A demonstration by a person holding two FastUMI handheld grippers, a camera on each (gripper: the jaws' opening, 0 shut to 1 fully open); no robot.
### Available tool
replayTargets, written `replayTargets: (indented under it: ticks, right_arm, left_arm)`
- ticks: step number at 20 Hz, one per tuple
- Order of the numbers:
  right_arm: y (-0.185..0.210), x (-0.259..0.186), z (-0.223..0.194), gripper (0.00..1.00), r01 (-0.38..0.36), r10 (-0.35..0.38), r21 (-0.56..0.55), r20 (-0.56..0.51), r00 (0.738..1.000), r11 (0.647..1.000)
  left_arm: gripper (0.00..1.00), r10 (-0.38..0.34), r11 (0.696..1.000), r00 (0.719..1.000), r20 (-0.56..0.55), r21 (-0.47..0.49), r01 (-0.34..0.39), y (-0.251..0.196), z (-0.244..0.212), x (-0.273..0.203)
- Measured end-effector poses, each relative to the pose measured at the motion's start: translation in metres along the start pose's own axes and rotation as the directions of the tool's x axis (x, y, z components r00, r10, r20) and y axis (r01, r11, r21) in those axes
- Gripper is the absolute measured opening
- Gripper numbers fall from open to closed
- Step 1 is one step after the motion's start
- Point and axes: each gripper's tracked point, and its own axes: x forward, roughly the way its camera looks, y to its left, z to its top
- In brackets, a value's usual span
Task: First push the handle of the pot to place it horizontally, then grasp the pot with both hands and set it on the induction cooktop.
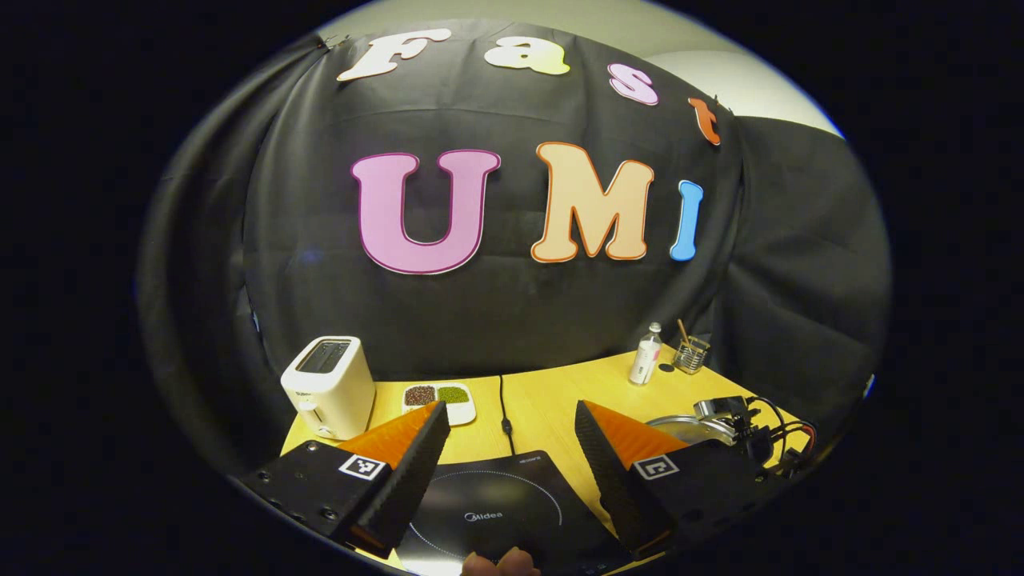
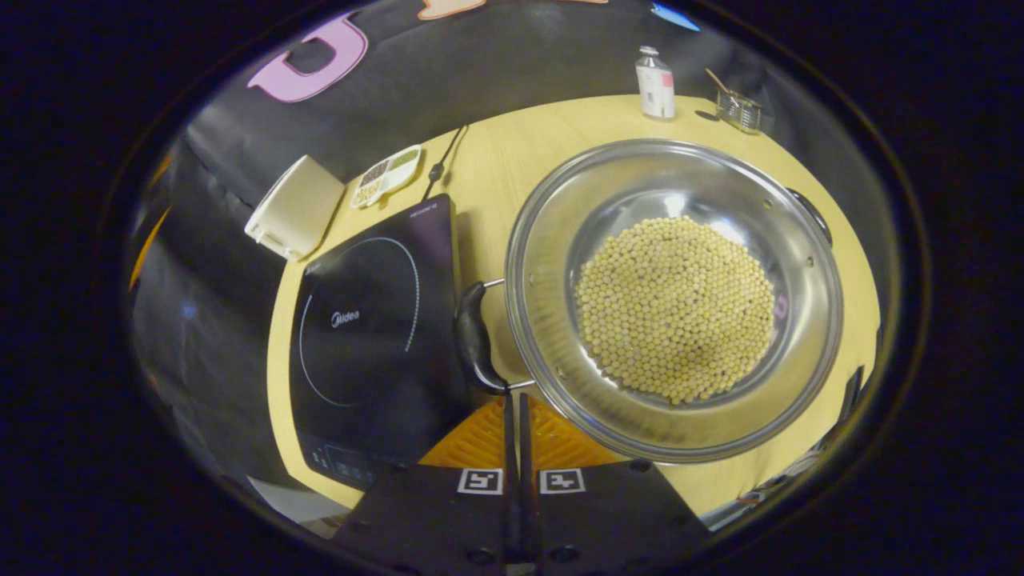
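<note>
Closed fingers of the right gripper [image 2: 516, 416] lie nearest in the right gripper view, pressed together with nothing between them, tips just below the pot's near handle [image 2: 474, 340]. Left of that handle sits the induction cooktop [image 2: 360, 320]; right of it the pot [image 2: 552, 352], holding pale beans [image 2: 676, 308], rests on the table [image 2: 480, 168] beside the cooktop. Judged step: the handle push, apparently not finished. Next move calls for a sideways nudge. The left gripper [image 1: 508, 456] hangs over the cooktop, fingers apart, empty.
</note>
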Motion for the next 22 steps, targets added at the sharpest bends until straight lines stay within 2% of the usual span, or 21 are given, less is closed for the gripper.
replayTargets:
  ticks: [6,9,10,12,17,18,20,21,22]
  right_arm:
    - [0.009,0.000,0.007,0.02,-0.018,0.018,0.022,-0.006,1.000,1.000]
    - [0.012,-0.022,0.020,0.00,-0.065,0.065,0.013,0.057,0.996,0.998]
    - [0.009,-0.029,0.025,0.03,-0.070,0.070,0.002,0.084,0.994,0.998]
    - [-0.008,-0.047,0.040,0.03,-0.042,0.045,-0.024,0.149,0.988,0.999]
    - [-0.074,-0.085,0.075,0.00,0.111,-0.090,-0.057,0.286,0.954,0.992]
    - [-0.084,-0.091,0.078,0.10,0.131,-0.106,-0.064,0.296,0.949,0.989]
    - [-0.110,-0.100,0.086,0.21,0.176,-0.141,-0.086,0.313,0.939,0.981]
    - [-0.123,-0.103,0.091,0.24,0.196,-0.156,-0.099,0.317,0.935,0.976]
    - [-0.135,-0.104,0.093,0.36,0.218,-0.174,-0.110,0.314,0.933,0.970]
  left_arm:
    - [0.96,0.016,1.000,1.000,-0.013,0.002,-0.016,0.002,-0.003,-0.006]
    - [0.96,-0.009,1.000,0.999,-0.036,-0.016,0.008,-0.006,-0.008,-0.006]
    - [0.96,-0.022,1.000,0.999,-0.047,-0.022,0.021,-0.012,-0.011,-0.005]
    - [0.96,-0.049,0.998,0.997,-0.064,-0.032,0.047,-0.022,-0.014,-0.005]
    - [0.96,-0.132,0.990,0.981,-0.138,-0.070,0.124,-0.059,-0.034,-0.008]
    - [0.96,-0.138,0.989,0.978,-0.155,-0.076,0.127,-0.064,-0.037,-0.008]
    - [0.96,-0.148,0.987,0.972,-0.183,-0.091,0.133,-0.075,-0.048,-0.007]
    - [0.96,-0.157,0.985,0.967,-0.203,-0.102,0.138,-0.083,-0.055,-0.005]
    - [0.96,-0.167,0.983,0.958,-0.232,-0.120,0.142,-0.091,-0.063,-0.005]
